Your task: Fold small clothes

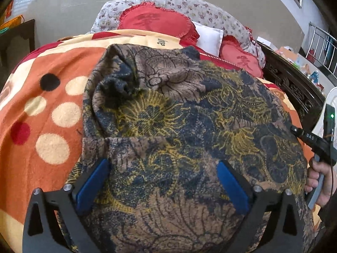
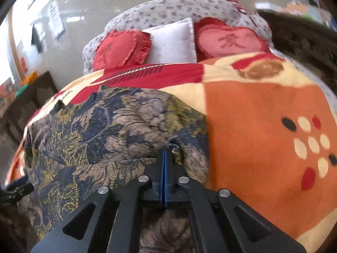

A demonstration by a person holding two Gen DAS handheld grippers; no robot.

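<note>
Bedding fills both views: an orange polka-dot blanket (image 1: 42,105) carries a dark floral garment (image 1: 189,126), its lower hem cut off by the frame. Left gripper (image 1: 163,168) stands with blue pads spread wide over the cloth, gripping nothing. Right gripper (image 2: 165,154) is pinched tight on a bunched fold at the garment's edge. Farther back, heart-shaped red cushions (image 2: 122,48) flank a white pillow (image 2: 174,40), all blurred.
</note>
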